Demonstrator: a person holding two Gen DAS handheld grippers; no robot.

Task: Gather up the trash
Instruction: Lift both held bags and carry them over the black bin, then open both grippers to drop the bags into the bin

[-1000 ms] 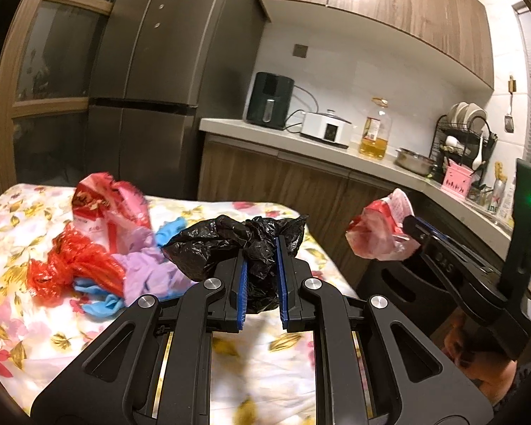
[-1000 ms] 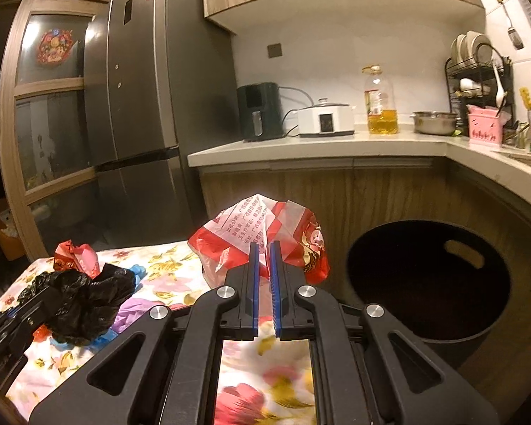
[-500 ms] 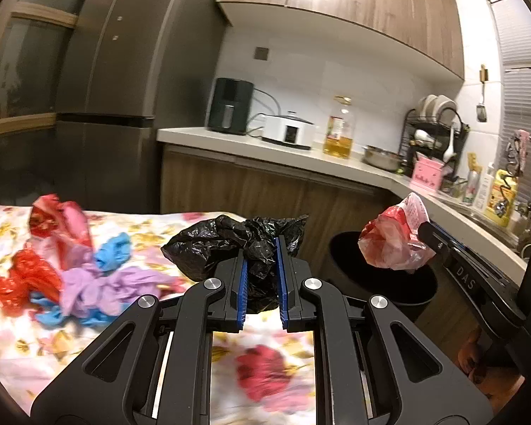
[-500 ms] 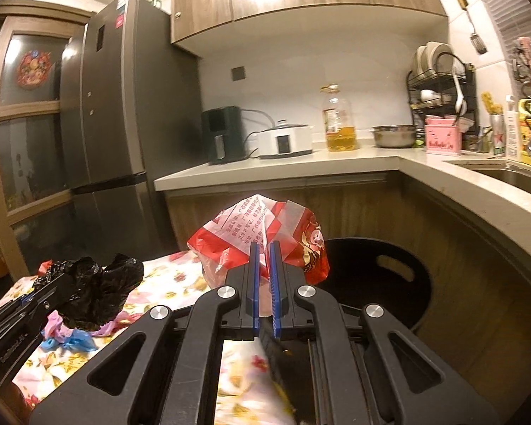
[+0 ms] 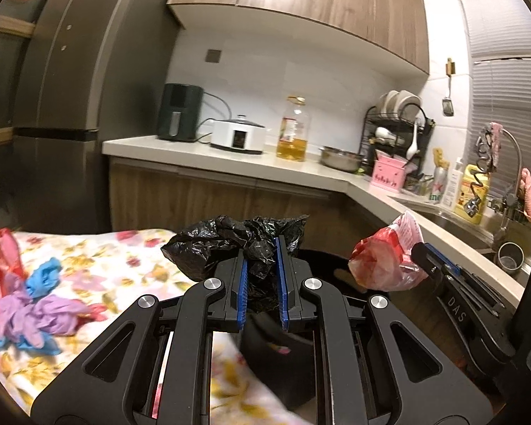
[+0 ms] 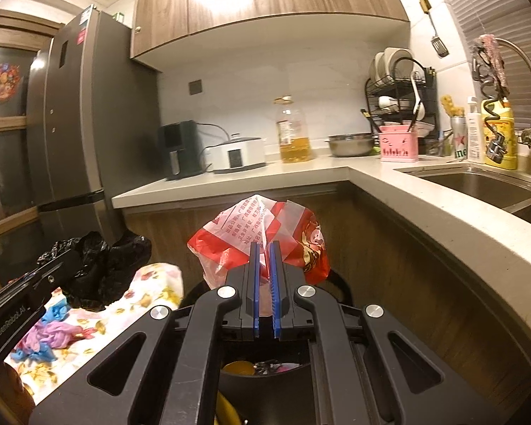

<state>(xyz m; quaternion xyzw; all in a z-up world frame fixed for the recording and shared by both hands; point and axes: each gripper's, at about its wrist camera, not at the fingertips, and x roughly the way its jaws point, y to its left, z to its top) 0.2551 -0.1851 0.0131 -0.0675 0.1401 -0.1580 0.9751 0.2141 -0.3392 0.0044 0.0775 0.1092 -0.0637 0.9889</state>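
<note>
Left gripper [image 5: 260, 258]: jaws closed on a crumpled black thin-film plastic bag [image 5: 230, 244], pinched through the middle of the wad; most of the bag bulges up and to the left of the blue ribbed pads [image 5: 241, 294].

Right gripper [image 6: 264, 265]: jaws nearly together, clamped on a gathered fold of a red-and-white printed plastic bag [image 6: 255, 233]. The film is translucent and glossy, and balloons above the pads.

Both bags hang in the air beside the table edge, over or just short of the round black plastic bin [image 6: 265, 372]. The bin sits low against the wood-fronted cabinet; a yellow item and other scraps show inside.

Handling judgement: both bags look very light, soft and fully compliant, not fragile. The film is slick, so a pinch on a bunched fold should hold better than one on a single layer. On release they may cling to the pads or drift, so a low drop over the bin mouth seems wise.

Remaining on the floral-print tablecloth [image 5: 131, 258]: limp purple and blue rubbery gloves [image 5: 42, 315] and a red crinkled plastic wrapper [image 5: 0, 248], loosely piled.
</note>
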